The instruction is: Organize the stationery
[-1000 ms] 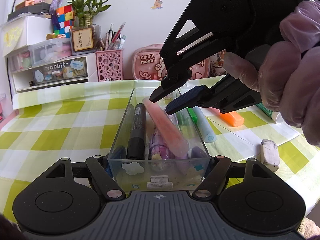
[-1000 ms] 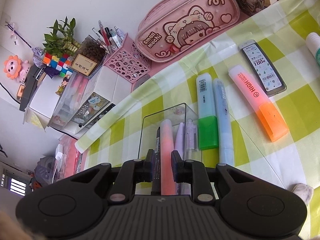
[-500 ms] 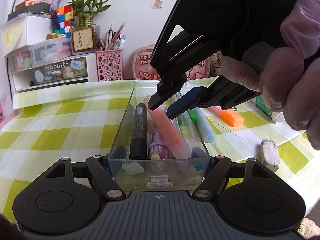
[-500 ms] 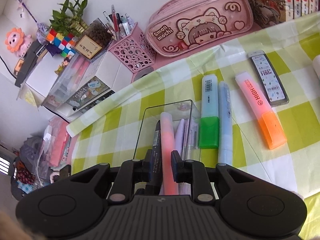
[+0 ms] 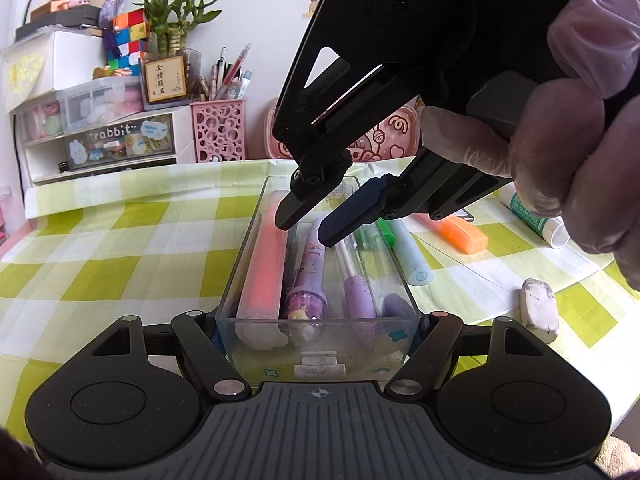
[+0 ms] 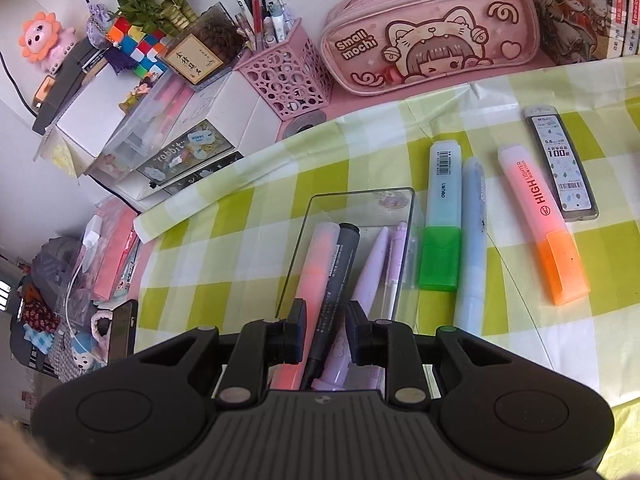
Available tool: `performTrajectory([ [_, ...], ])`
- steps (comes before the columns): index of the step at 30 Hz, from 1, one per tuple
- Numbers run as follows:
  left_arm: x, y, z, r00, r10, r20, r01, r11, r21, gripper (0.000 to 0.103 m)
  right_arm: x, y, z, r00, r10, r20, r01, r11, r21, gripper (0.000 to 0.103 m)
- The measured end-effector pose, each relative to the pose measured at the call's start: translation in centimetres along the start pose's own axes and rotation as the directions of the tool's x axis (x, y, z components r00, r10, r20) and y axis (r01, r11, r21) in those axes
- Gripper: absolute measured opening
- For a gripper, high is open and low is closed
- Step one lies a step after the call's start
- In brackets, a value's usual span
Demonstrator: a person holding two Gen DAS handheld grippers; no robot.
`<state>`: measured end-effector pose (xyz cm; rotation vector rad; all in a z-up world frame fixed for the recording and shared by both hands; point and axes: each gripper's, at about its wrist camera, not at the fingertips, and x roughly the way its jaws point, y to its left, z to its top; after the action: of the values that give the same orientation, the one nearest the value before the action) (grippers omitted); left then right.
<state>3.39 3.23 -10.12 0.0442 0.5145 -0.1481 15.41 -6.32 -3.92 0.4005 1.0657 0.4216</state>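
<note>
Inside clear box (image 6: 362, 200), four pens, outside, three highlighters (image 6: 544, 228)

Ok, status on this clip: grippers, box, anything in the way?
Left gripper clamps clear plastic box. Right gripper opening, empty, above pink highlighter lying inside. Nothing in the way.

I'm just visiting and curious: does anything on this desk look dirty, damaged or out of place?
Yes: the white block eraser on the green checked tablecloth, right of the clear plastic pen box, is smudged grey with use. The long light blue pen beside the box also shows dark scuff marks. Nothing looks spilled or broken.
</note>
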Motion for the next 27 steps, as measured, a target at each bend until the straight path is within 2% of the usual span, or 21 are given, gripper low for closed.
performTrajectory([
  [16, 0.0, 0.0, 0.0, 1.000, 0.000, 0.000, 0.000, 1.000, 0.000, 0.074, -2.9, -0.3, -0.4, 0.995, -0.003, 0.099, 0.006, 1.000, -0.024, 0.028],
  [27, 0.0, 0.0, 0.0, 1.000, 0.000, 0.000, 0.000, 1.000, 0.000, 0.074, -5.3, -2.4, -0.9, 0.980, -0.048, 0.193, 0.050, 0.999, -0.007, 0.038],
])
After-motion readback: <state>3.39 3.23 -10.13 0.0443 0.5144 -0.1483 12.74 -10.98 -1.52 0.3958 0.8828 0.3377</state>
